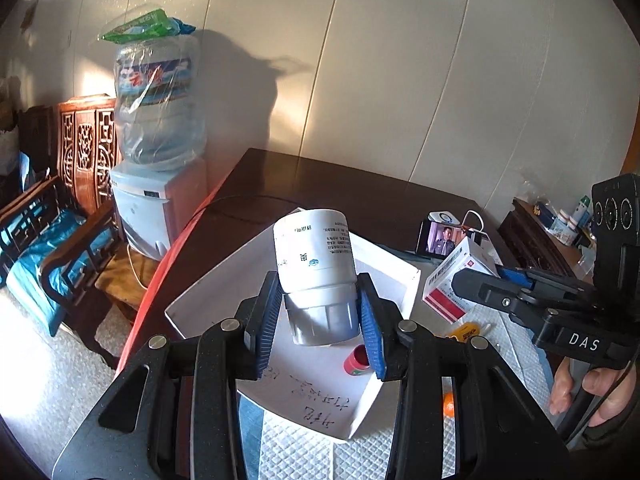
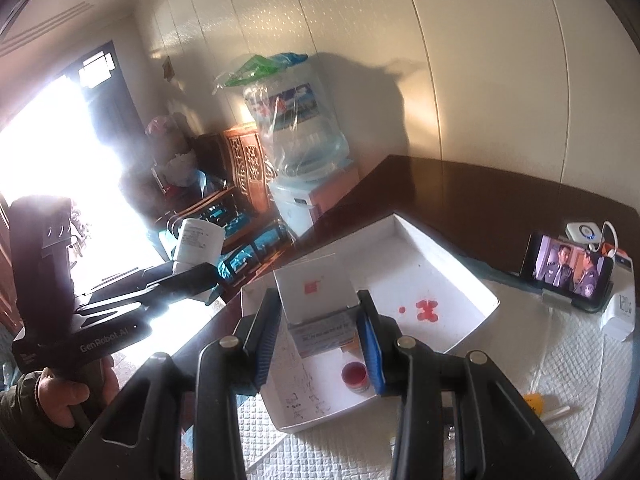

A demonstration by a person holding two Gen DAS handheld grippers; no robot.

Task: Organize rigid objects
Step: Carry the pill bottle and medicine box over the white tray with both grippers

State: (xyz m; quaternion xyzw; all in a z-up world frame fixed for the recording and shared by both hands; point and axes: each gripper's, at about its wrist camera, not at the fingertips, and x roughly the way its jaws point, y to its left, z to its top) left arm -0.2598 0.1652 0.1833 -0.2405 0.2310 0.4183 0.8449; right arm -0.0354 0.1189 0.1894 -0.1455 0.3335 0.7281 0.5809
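Observation:
My left gripper (image 1: 320,314) is shut on a white pill bottle (image 1: 314,252), held upside down by its grey cap above a shallow white box (image 1: 392,276). The bottle also shows in the right wrist view (image 2: 198,246). My right gripper (image 2: 318,330) is shut on a white medicine carton (image 2: 316,292) with red print, held over the same white box (image 2: 456,276). The carton also shows in the left wrist view (image 1: 460,276). A small red-capped jar (image 1: 357,360) stands in the box, and it shows in the right wrist view (image 2: 355,376).
The box lies on a white quilted mat (image 2: 560,364) on a dark table (image 1: 320,184). A phone (image 2: 566,276) playing video leans at the right, with a white charger (image 2: 618,312) beside it. A yellow item (image 2: 534,402) lies on the mat. A water dispenser (image 1: 154,160) stands left of the table.

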